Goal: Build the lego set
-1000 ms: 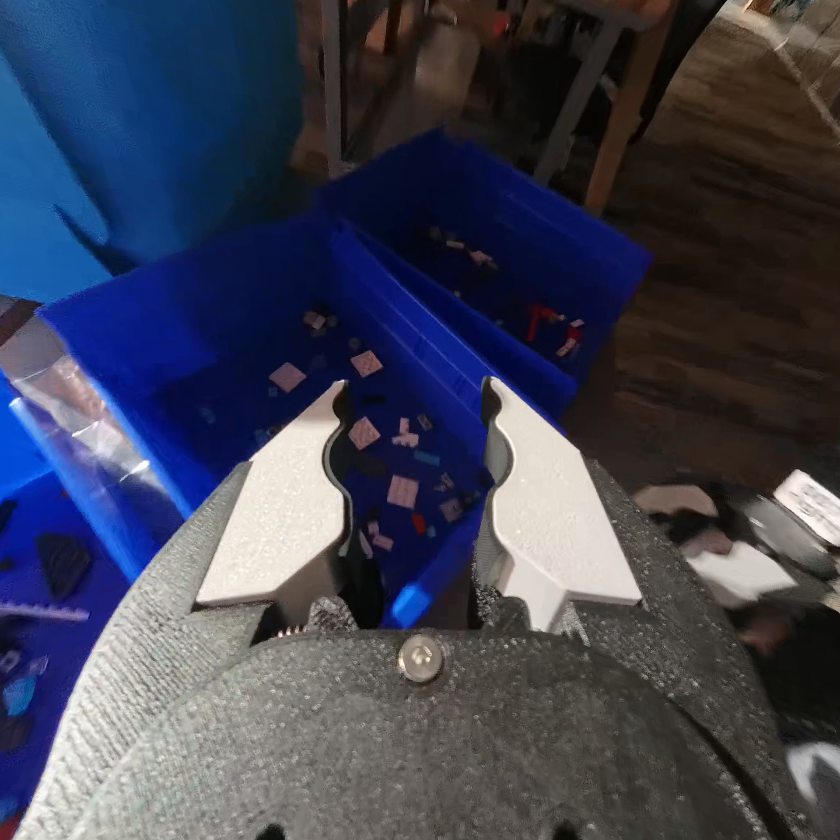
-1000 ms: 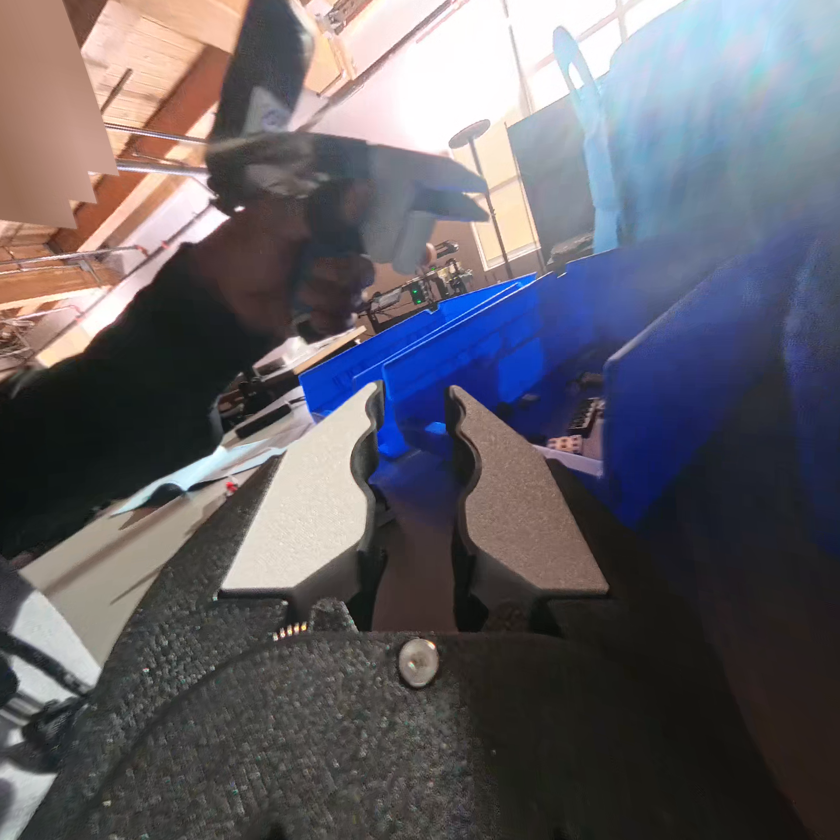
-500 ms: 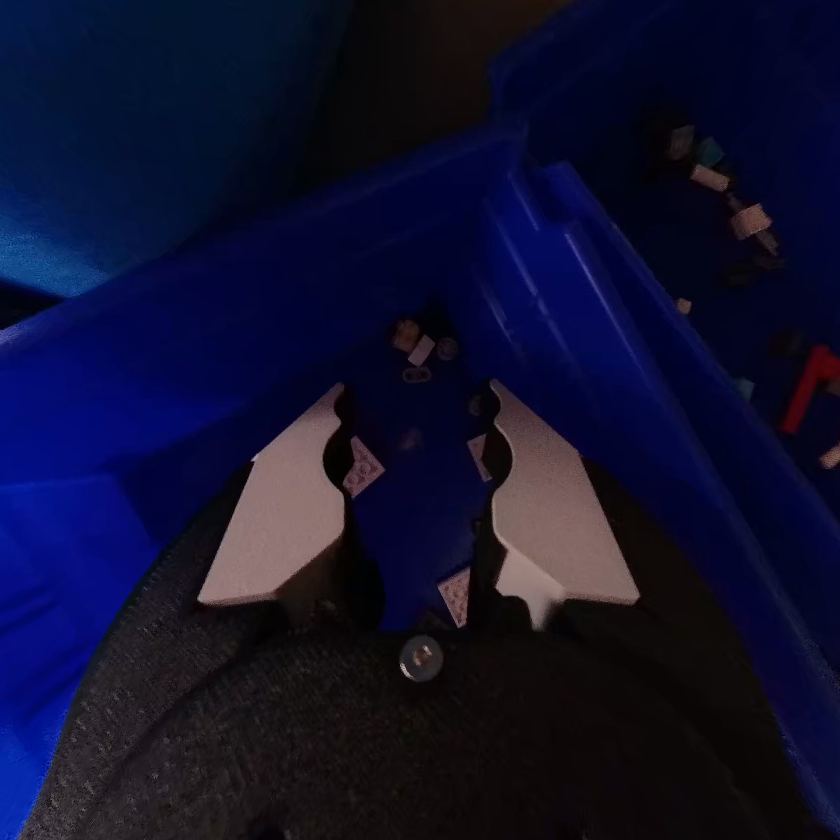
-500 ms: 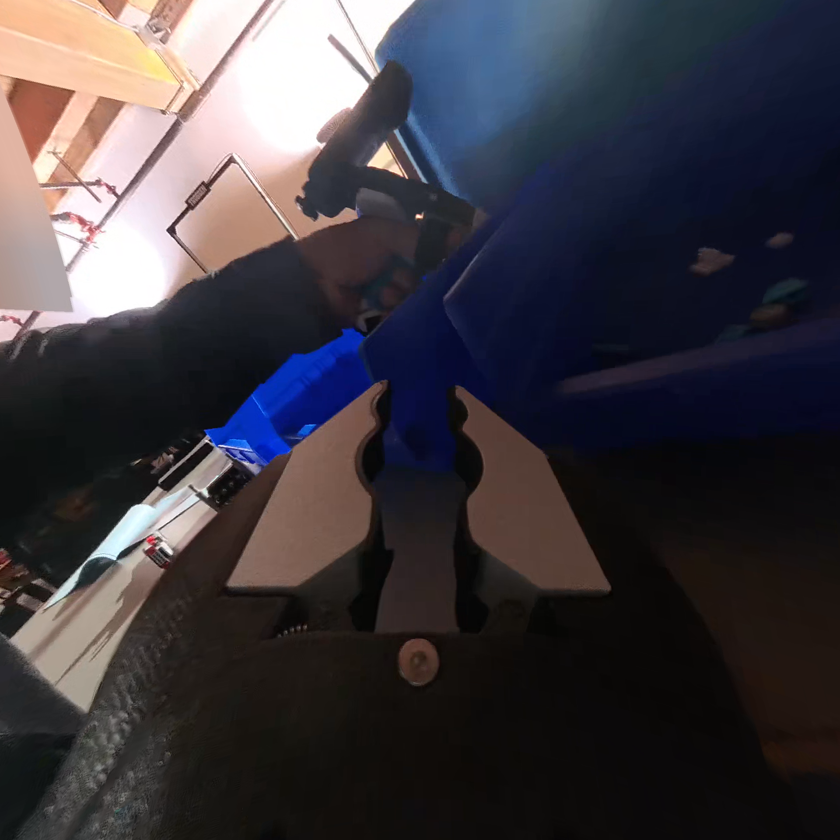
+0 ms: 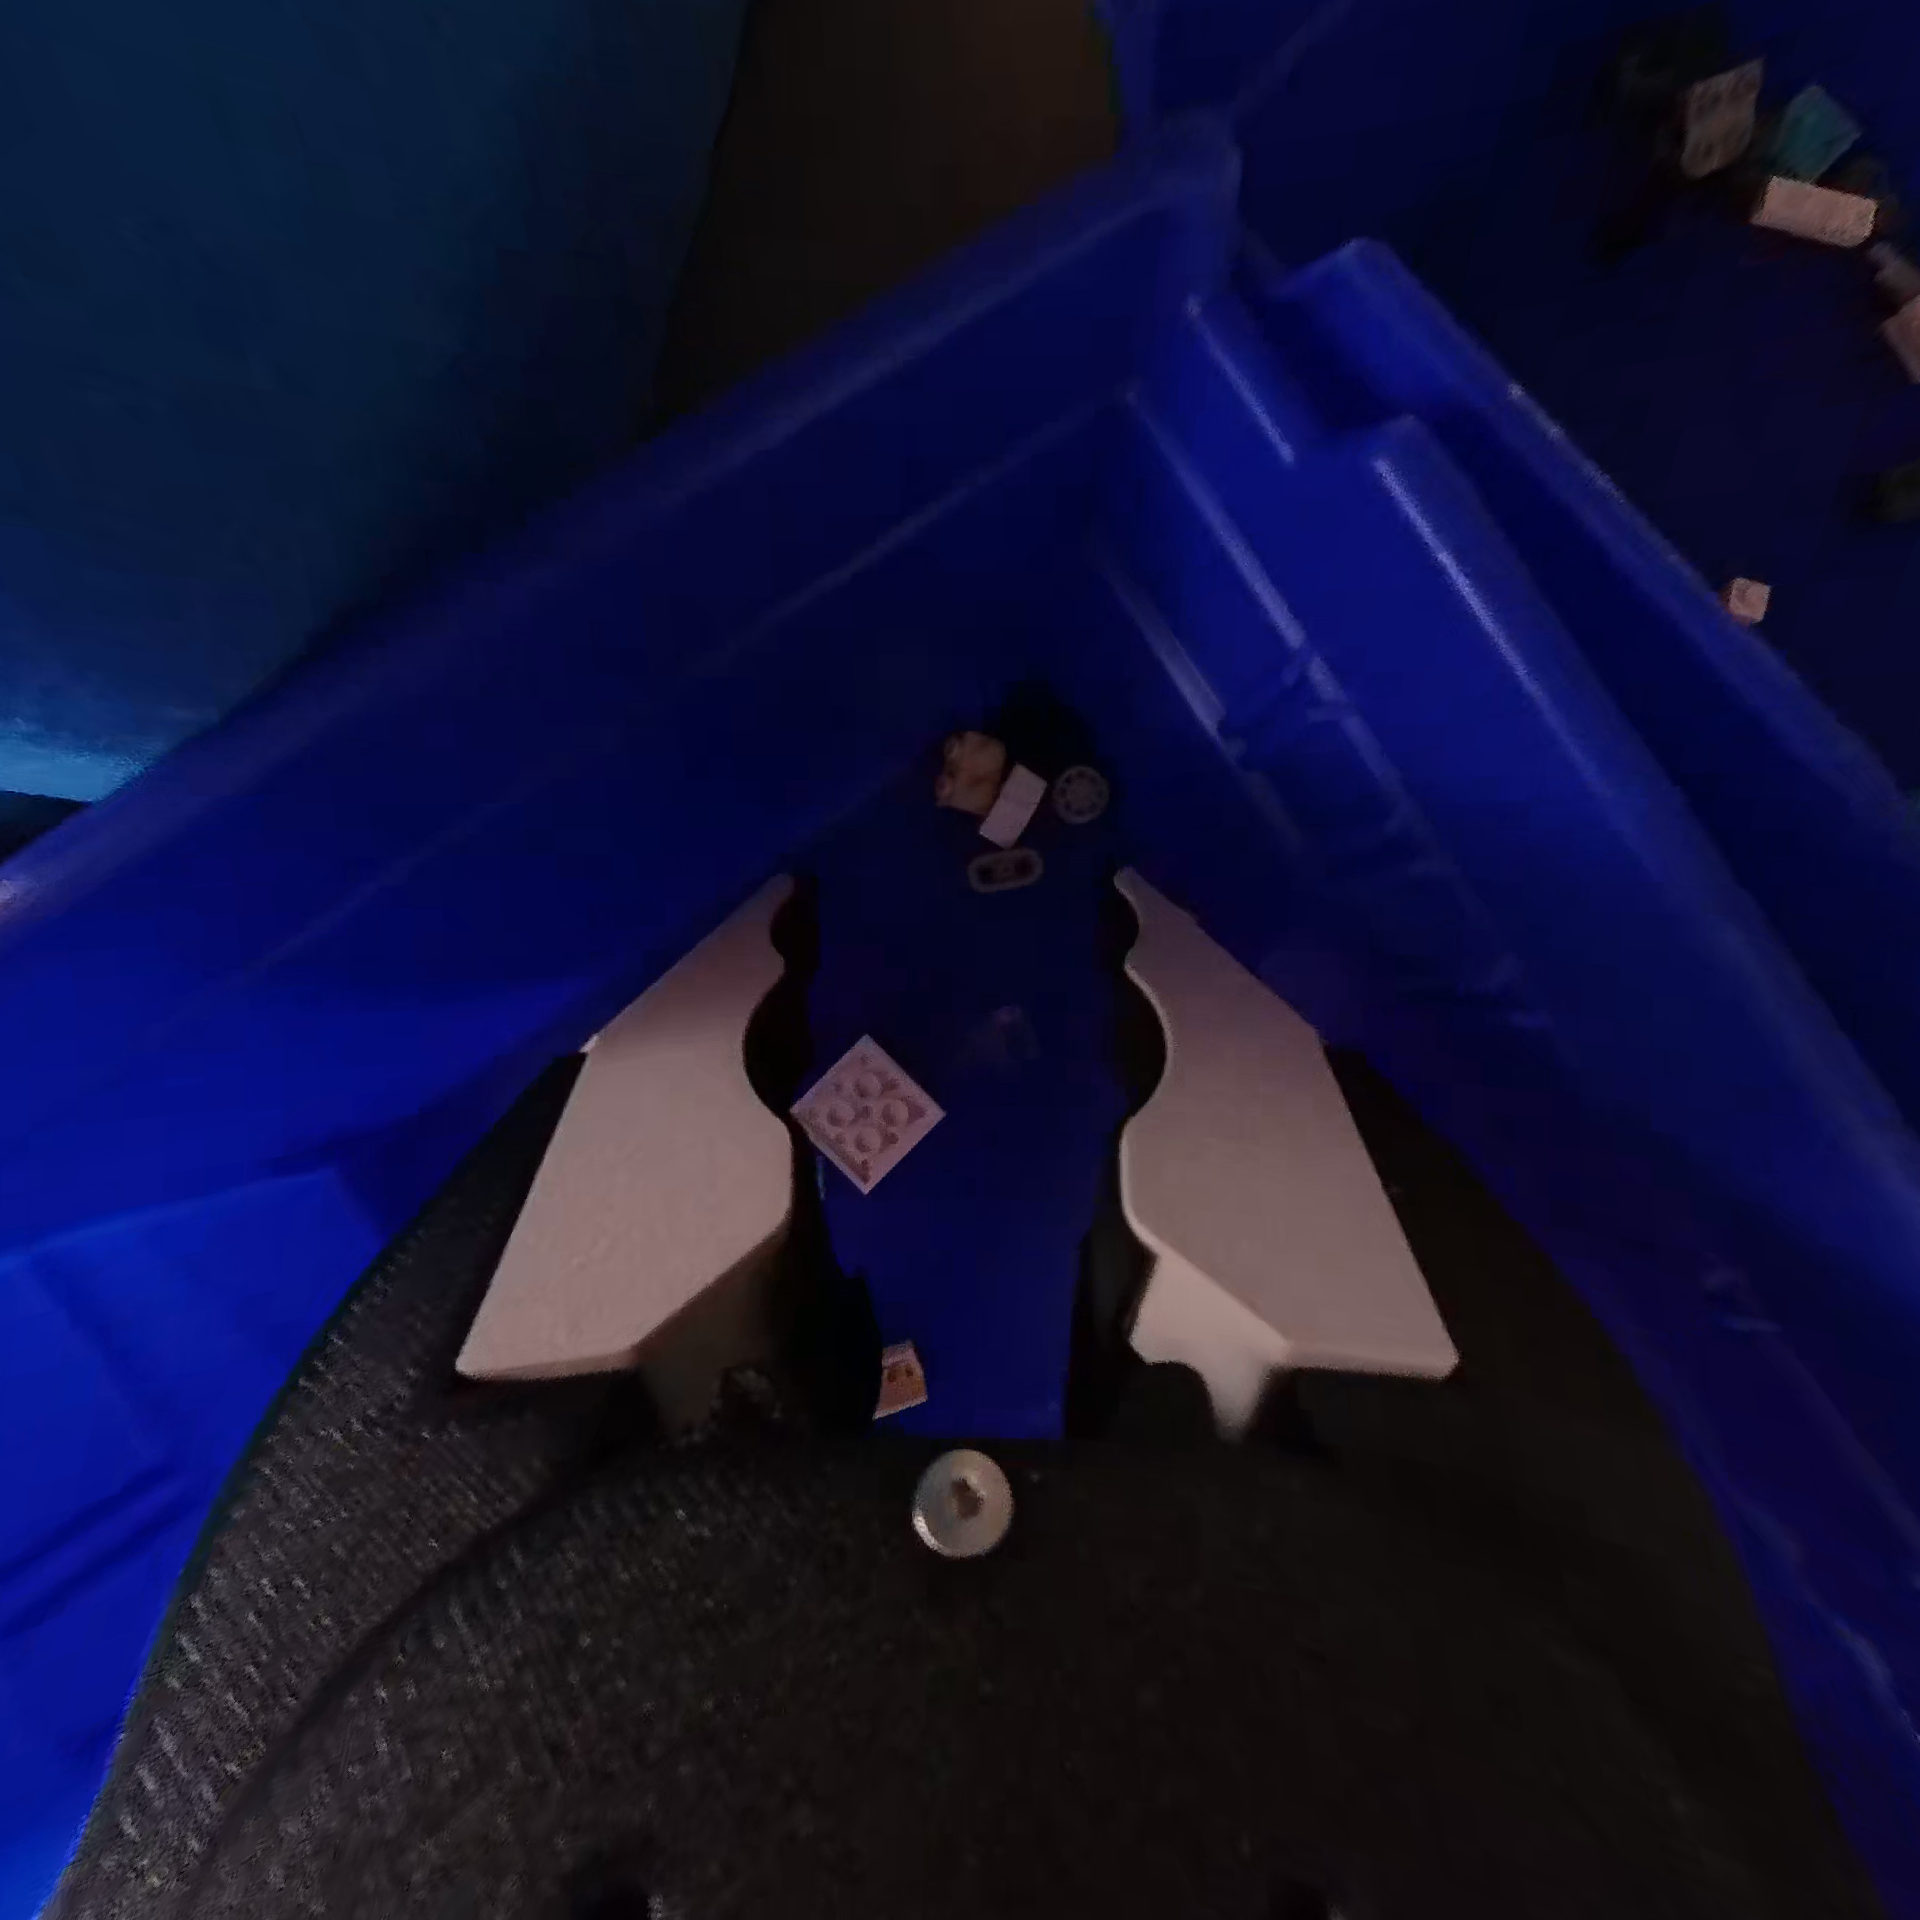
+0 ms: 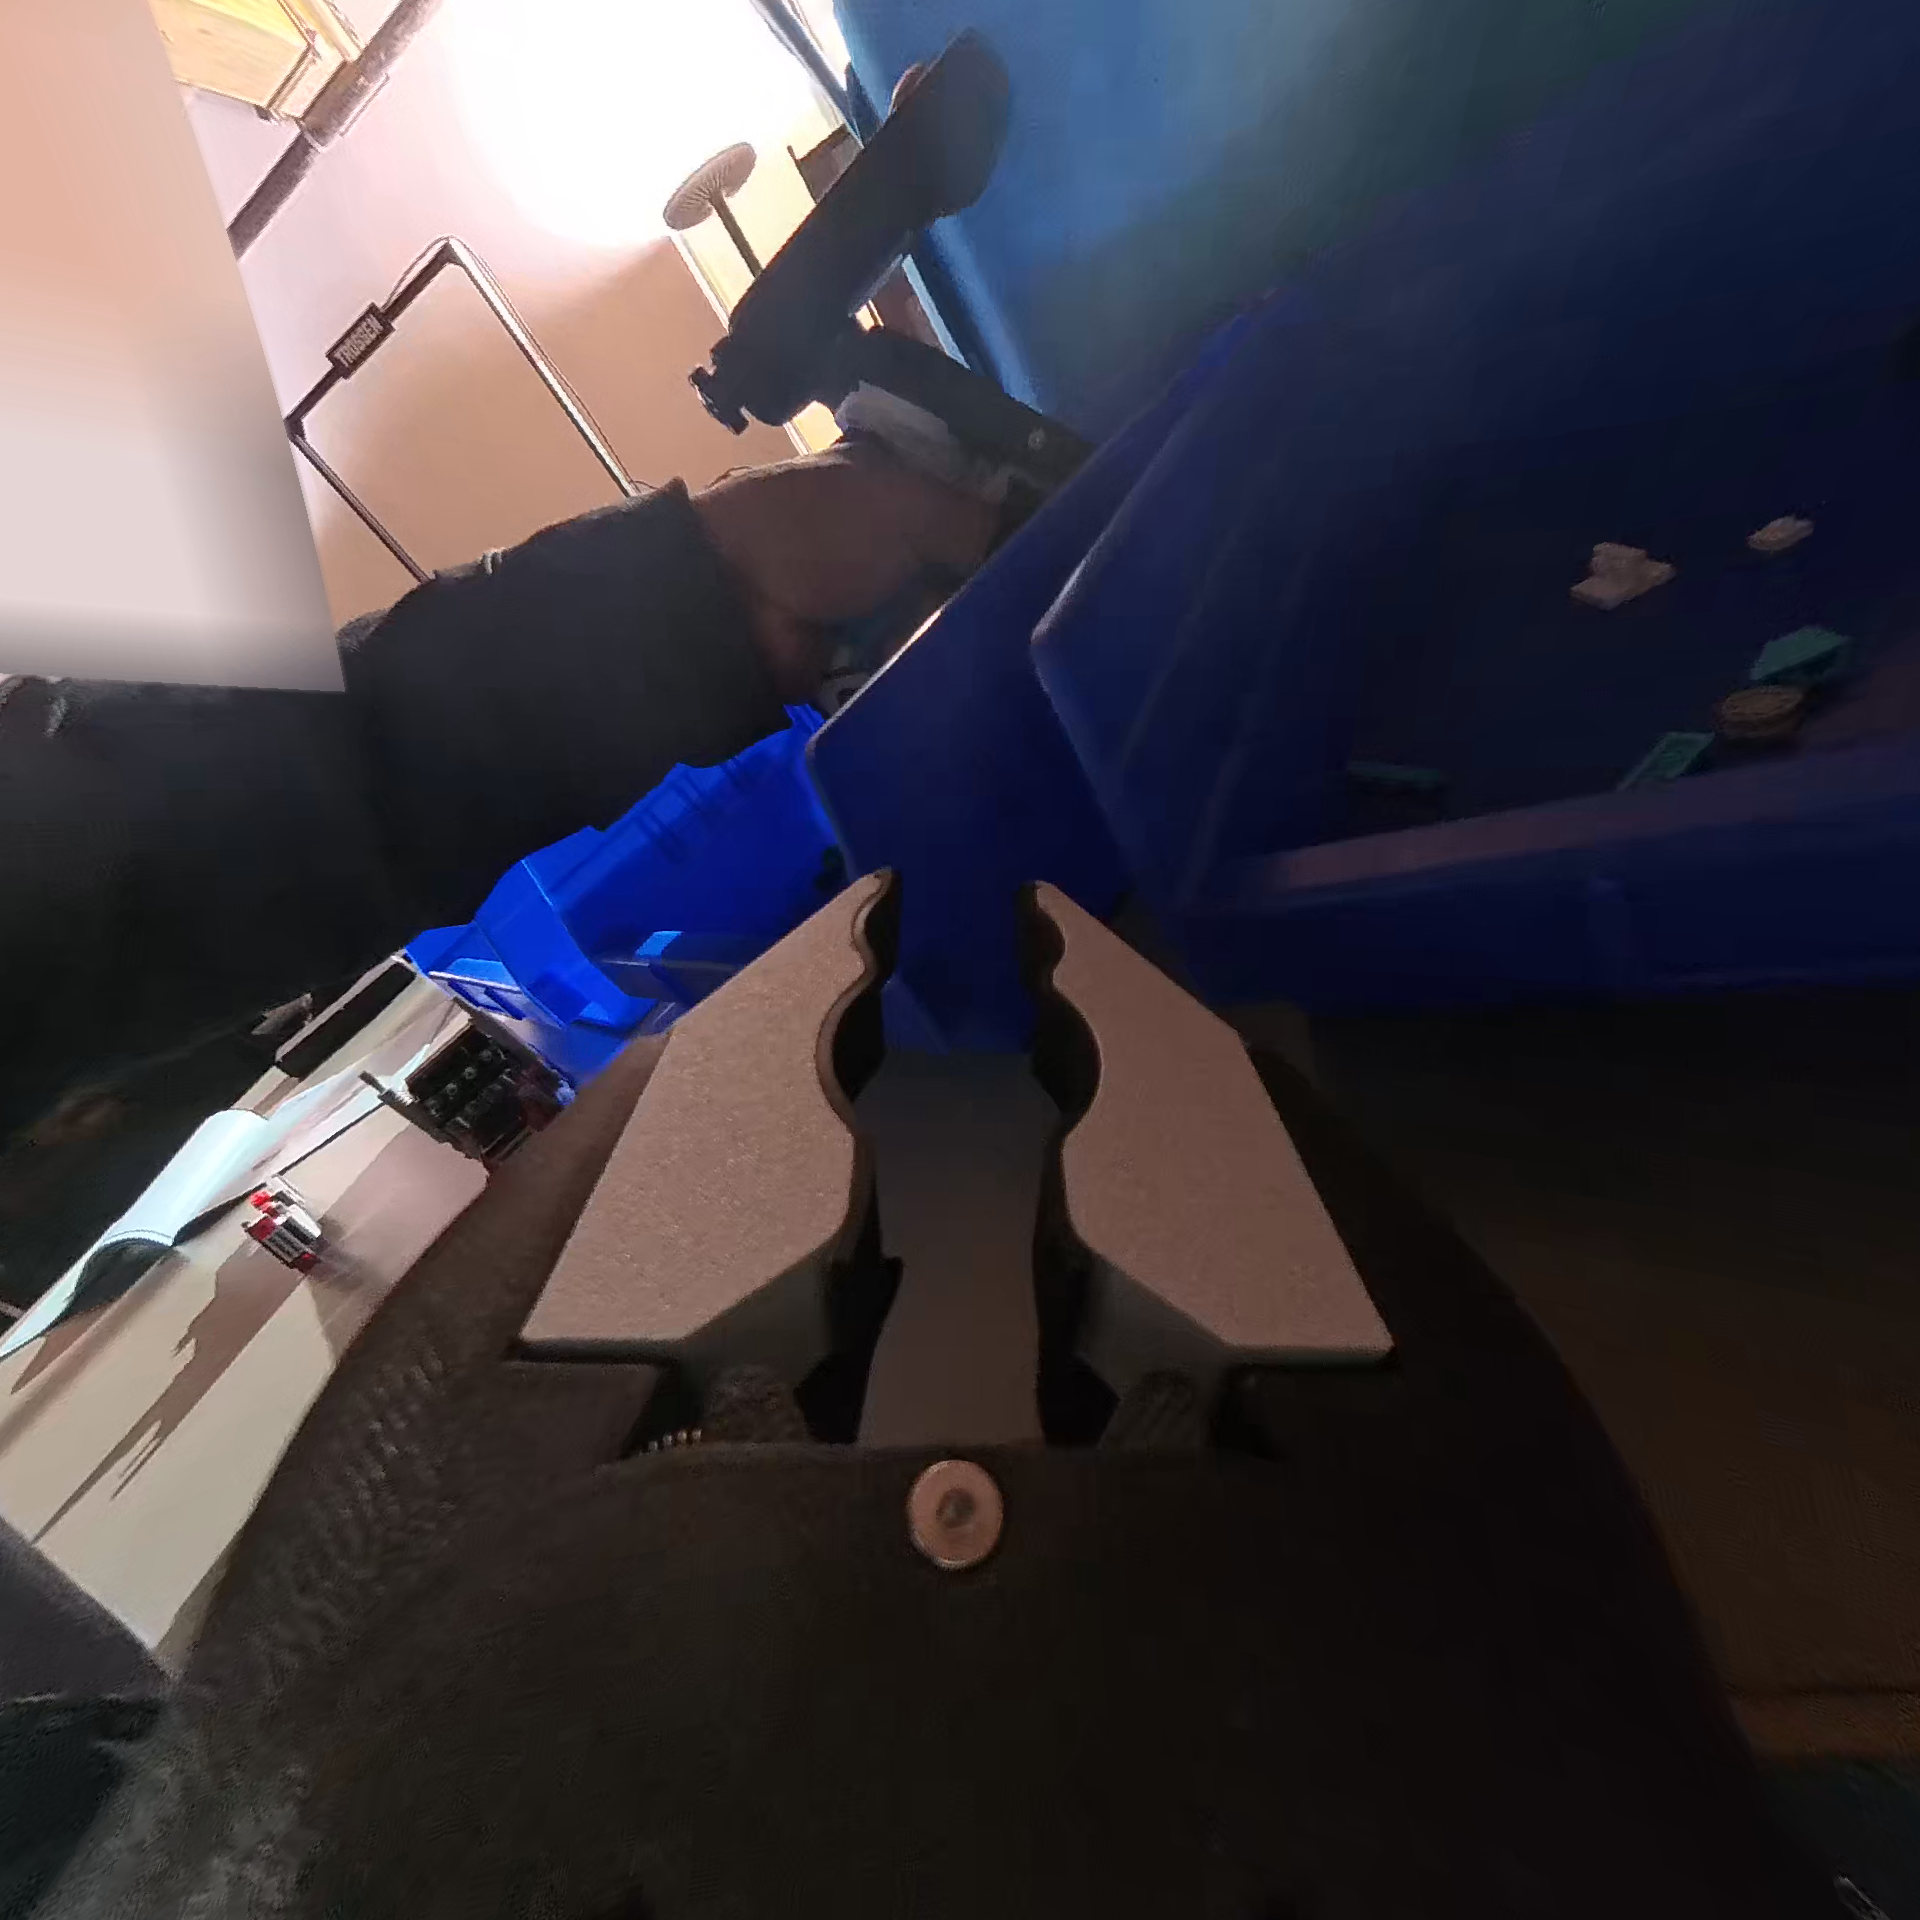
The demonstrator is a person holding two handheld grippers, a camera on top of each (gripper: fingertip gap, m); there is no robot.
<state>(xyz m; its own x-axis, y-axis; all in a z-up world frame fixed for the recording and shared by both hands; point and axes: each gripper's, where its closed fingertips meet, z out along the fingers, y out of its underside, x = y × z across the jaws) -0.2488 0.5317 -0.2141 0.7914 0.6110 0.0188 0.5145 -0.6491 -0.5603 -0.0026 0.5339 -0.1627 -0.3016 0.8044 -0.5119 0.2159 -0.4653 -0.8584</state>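
Blue bin surrounds the spread, empty left hand-held gripper; centre its fingers over the pale square plate before closing.

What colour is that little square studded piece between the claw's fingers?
Pale pinkish-white square plate, best seen in the left wrist view.

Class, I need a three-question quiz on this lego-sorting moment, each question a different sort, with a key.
1. True or false: the left gripper is inside a blue bin.
2. Which piece lies nearest the left gripper's left finger? A) square pale plate B) red bar C) green tile
3. Fill in: the right gripper is open and holds ____.

Key: 1 true; 2 A; 3 nothing.
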